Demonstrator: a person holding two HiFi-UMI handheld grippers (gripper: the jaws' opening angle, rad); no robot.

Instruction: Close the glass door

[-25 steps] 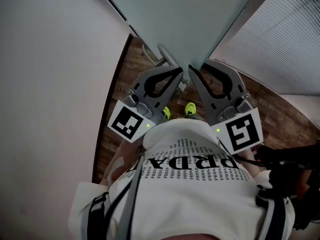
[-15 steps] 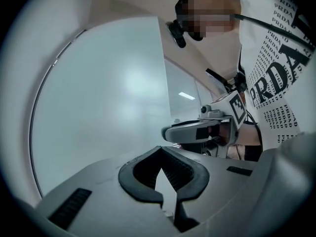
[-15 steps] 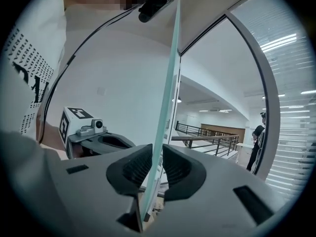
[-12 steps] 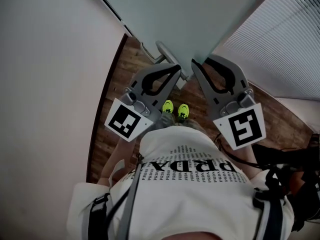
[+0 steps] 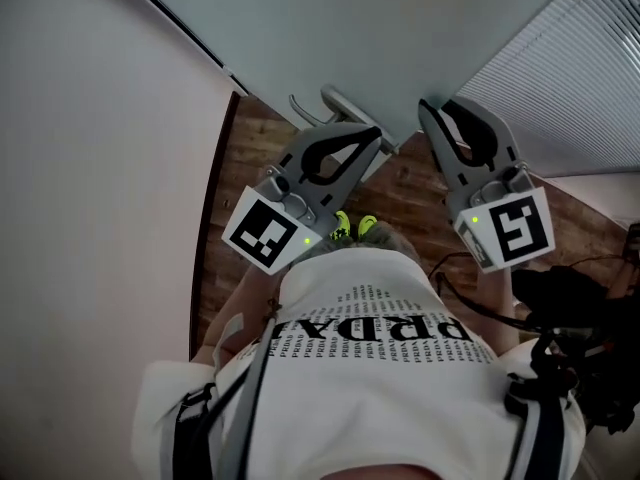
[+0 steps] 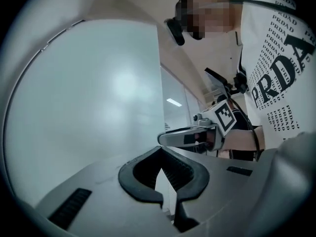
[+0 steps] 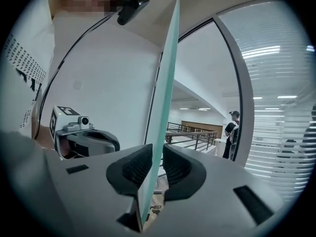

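Glass door (image 7: 162,112): stands ajar. Its free edge is well apart from the door frame (image 7: 245,107), and a hallway with a railing shows through the gap. Closing looks unfinished. What is left is to swing the free edge across to the frame until the gap is gone.

Handle (image 5: 333,105): lever type, on the door's face near its free edge.

Right tongs (image 7: 153,151): set astride the door's free edge, below the handle's height as far as the head view shows. The jaws are open only as wide as the pane is thick, one pad on each face. They appear to pinch the glass, though firm contact of the pad on the hallway side is hard to confirm.

Left tongs (image 6: 161,152): on the handle side of the door, just beside the handle. The jaws are drawn together at the tips with nothing between them. Whether the tips touch the door or the handle cannot be told.
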